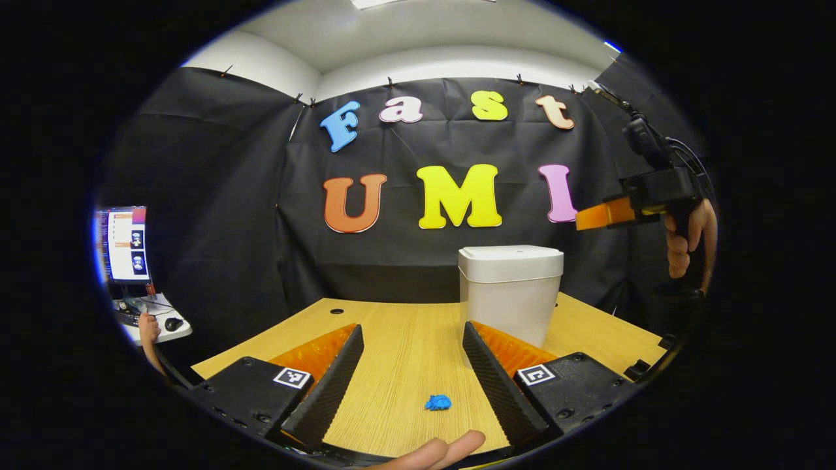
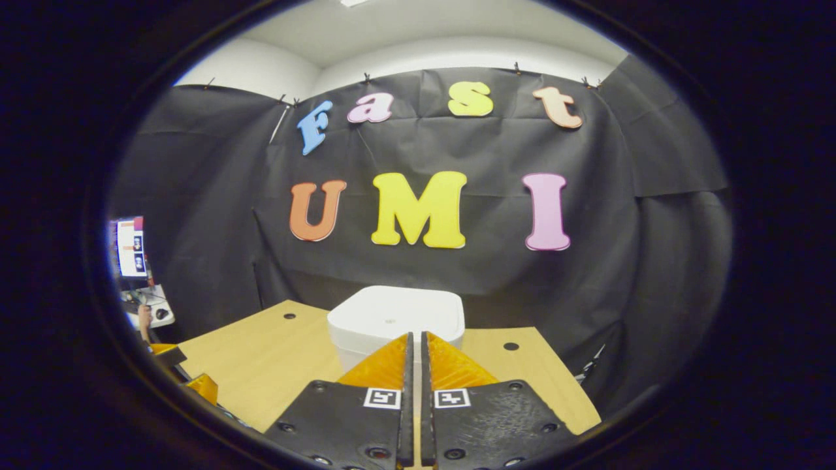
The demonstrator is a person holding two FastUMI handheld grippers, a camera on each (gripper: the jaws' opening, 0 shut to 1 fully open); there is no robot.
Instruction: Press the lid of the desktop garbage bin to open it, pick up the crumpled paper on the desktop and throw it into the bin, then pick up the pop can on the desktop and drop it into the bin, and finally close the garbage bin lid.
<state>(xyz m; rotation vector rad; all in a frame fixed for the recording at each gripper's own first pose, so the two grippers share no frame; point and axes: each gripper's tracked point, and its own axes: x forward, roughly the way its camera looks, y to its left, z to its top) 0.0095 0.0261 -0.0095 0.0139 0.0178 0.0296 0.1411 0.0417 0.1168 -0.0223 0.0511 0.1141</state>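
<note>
Left gripper (image 1: 413, 349) hangs low over the near part of the wooden table (image 1: 405, 339), fingers spread wide with nothing between them. Between those fingers, close to the table's near edge, sits the crumpled paper (image 1: 438, 403), a small blue wad lying loose with bare wood all around it. Beyond the right-hand finger stands the white garbage bin (image 1: 510, 294), lid down, upright, set back toward the table's far edge with the black cloth wall behind. A fingertip or two of the person's hand (image 1: 437, 452) peeks in at the very bottom.

Up at the right of the left gripper view, the right gripper (image 1: 588, 219) is held high in a hand (image 1: 689, 238), well above the bin and off to its right side, apart from it.

From the right gripper view, its own fingers meet with just a sliver of gap, gripping nothing, pointing down toward the bin (image 2: 395, 320) and its flat closed lid. Open tabletop (image 2: 261, 365) runs to the left of the bin, a shorter stretch to the right before the edge drops away.
</note>
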